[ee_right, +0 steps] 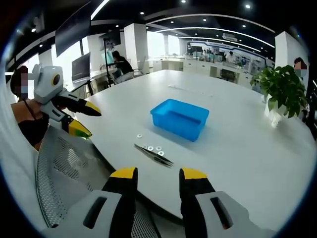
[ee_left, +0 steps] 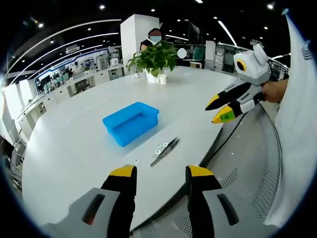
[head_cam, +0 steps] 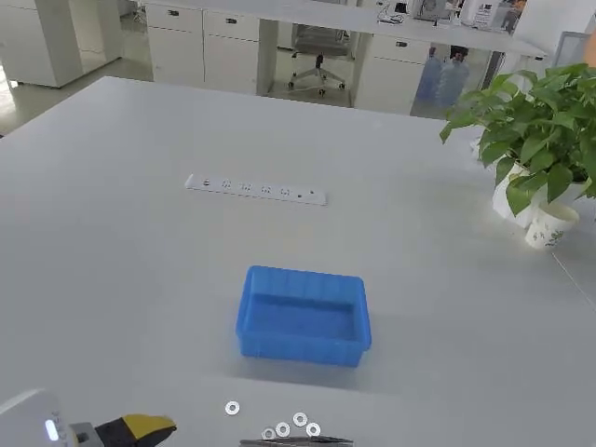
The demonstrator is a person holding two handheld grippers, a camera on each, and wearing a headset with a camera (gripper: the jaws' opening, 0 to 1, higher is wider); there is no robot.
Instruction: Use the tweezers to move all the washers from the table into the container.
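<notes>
A blue container [head_cam: 303, 317] stands in the middle of the white table [head_cam: 112, 261]. Several small metal washers [head_cam: 300, 420] lie in front of it near the table's front edge, one washer [head_cam: 232, 408] a little apart to the left. Silver tweezers [head_cam: 298, 440] lie just in front of them, also seen as tweezers [ee_left: 165, 150] and tweezers [ee_right: 153, 154]. My left gripper [ee_left: 161, 178] is open and holds nothing, off the table's near left corner [head_cam: 154, 430]. My right gripper [ee_right: 155, 178] is open too, held off the table edge; from the left it appears as an open gripper [ee_left: 220, 109].
A white power strip [head_cam: 255, 189] lies beyond the container. A potted plant [head_cam: 535, 149] and a white cup [head_cam: 549, 226] stand at the table's right. A mesh chair seat [ee_right: 64, 168] sits below the table's front edge.
</notes>
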